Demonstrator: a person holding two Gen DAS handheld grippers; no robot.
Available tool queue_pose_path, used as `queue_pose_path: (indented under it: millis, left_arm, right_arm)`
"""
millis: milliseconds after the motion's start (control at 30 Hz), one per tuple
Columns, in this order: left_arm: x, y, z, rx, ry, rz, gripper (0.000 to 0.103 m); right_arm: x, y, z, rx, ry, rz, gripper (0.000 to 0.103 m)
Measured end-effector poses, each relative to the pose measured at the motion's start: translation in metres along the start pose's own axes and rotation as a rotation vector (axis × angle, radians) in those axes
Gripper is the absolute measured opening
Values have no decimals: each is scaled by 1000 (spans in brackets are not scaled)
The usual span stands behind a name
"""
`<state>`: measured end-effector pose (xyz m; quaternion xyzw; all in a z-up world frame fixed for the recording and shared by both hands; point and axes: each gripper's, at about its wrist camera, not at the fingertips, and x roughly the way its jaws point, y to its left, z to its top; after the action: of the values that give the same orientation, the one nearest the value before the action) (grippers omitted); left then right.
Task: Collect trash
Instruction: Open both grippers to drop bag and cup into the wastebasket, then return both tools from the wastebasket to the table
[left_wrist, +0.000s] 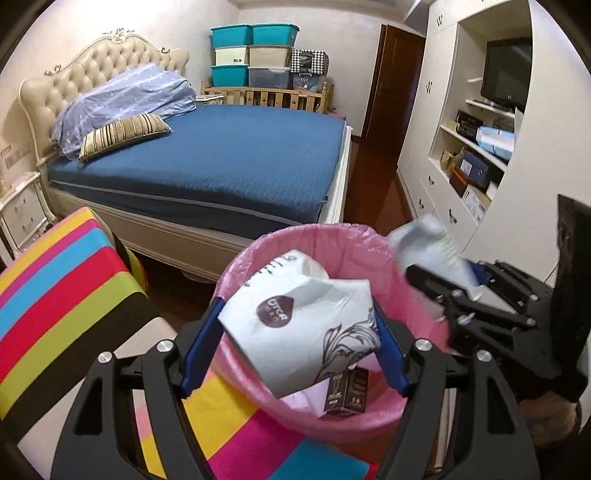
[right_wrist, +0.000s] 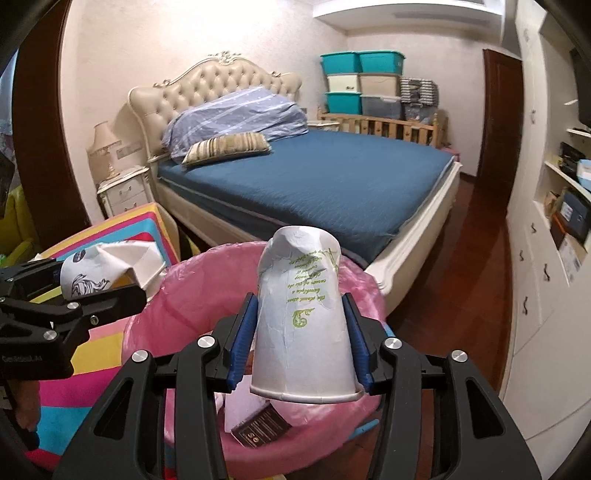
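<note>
A crushed white paper cup with brown print (left_wrist: 303, 325) and an upside-down white cup with green print (right_wrist: 304, 325) hang above the pink-lined bin (left_wrist: 258, 251), over a small dark box (left_wrist: 345, 395) inside.

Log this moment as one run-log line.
left gripper: crushed cup between fingers | right gripper: paper cup | both over pink bin

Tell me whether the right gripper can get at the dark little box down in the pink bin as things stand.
Probably not yet: the right gripper has a crushed paper cup between its fingers, directly over the dark box in the bin. The bin's mouth is otherwise open.
</note>
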<state>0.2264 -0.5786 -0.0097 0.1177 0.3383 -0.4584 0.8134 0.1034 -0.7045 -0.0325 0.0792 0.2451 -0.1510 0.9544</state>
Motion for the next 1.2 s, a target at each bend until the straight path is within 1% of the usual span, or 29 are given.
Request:
queue_pose_path:
  millis: [33, 67, 167, 233, 333, 433, 533, 600, 667, 733, 800, 933, 1000, 1067, 1133, 1200]
  left_arm:
    - [1, 3, 0, -13, 0, 2, 90]
    - [0, 7, -1, -28, -10, 15, 91]
    - [-6, 20, -9, -46, -20, 49, 93]
    - [-13, 30, -18, -54, -24, 75, 98]
    - [-28, 44, -35, -45, -32, 139, 98]
    - [-43, 54, -51, -3, -35, 200, 98]
    - [-64, 64, -69, 77, -38, 291, 98]
    - [-78, 74, -81, 101, -44, 341, 98]
    - [-90, 86, -90, 97, -40, 379, 98]
    - [-103, 101, -98, 75, -37, 420, 98]
    - [-123, 127, -107, 32, -45, 464, 98]
    - [-163, 171, -130, -77, -63, 513, 98]
    - [-187, 198, -145, -135, -75, 535, 98]
    - [-207, 219, -159, -186, -81, 554, 98]
    - [-228, 246, -178, -251, -83, 583, 98]
    - [-242, 267, -191, -285, -73, 601, 98]
  right_arm:
    - [3, 0, 0, -3, 0, -7, 64]
    - [5, -1, -1, -3, 1, -22, 68]
    - [-1, 3, -6, -4, -5, -40, 68]
    - [-7, 3, -10, -2, -12, -45, 68]
    - [-16, 2, -19, 6, -10, -34, 68]
    - [-21, 10, -21, 8, -7, -10, 68]
    - [-29, 25, -25, -12, -10, 22, 68]
    - [-31, 38, -24, -18, -7, 56, 68]
    - [-32, 59, -23, -34, -1, 99, 68]
    - [-30, 82, -22, -62, 1, 133, 68]
    - [-28, 104, -21, -83, 3, 166, 68]
    - [-22, 156, -19, -113, 17, 240, 68]
    - [-20, 180, -19, -120, 22, 280, 70]
    - [-16, 208, -21, -133, 46, 327, 70]
    - [-13, 231, -22, -151, 60, 354, 70]
    - [-8, 264, -26, -189, 86, 383, 70]
